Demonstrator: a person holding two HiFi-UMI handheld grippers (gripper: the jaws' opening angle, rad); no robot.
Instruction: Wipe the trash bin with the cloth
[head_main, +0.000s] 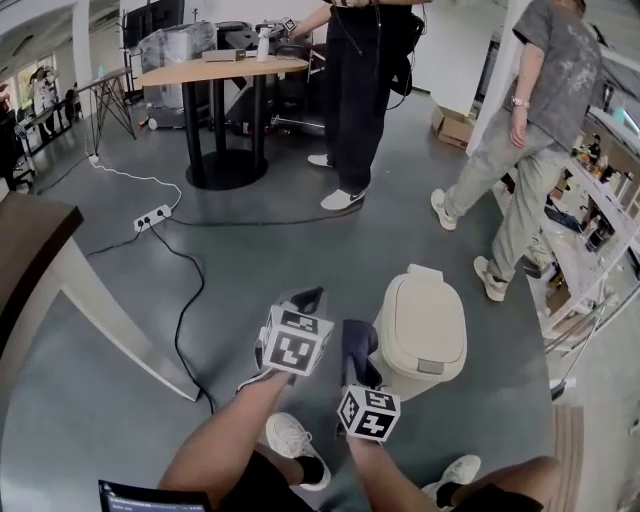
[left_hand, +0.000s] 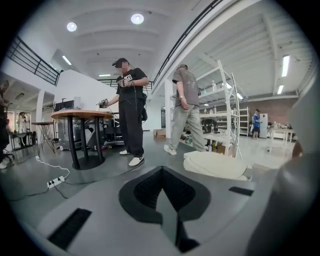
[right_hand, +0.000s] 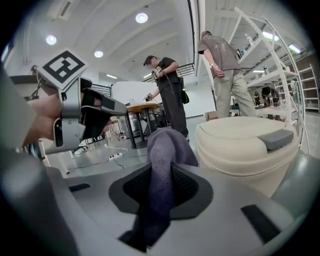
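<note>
Right gripper (right_hand: 165, 169) is pinching the purple-grey cloth (right_hand: 169, 145). Its jaws are pressing in on the cloth's middle, with a fold standing up past the tips and the rest hanging down behind. Left gripper (left_hand: 161, 170) is carrying nothing, its jaws pressed together tip to tip.

Trash bin (head_main: 425, 328) is standing upright on the floor (head_main: 300, 250), cream, lid down, just ahead of the person's feet. Key relation: the bin is sitting to the right of the right jaws and a little forward, just beside the cloth. The head view seems to be showing a gap between them, so no contact as far as I can tell. The lid's long axis is running away from the person, with its grey tab (head_main: 431, 367) at the near end.

The right gripper is the nearer one. The left is hanging on the far side of it from the bin, which is showing only at the right edge of the left gripper view.

Judging from this, wiping is not yet under way. The next move is probably calling for the right hand to swing right and forward, laying the raised fold onto the lid or the near wall. The left is looking free to steady the bin.
</note>
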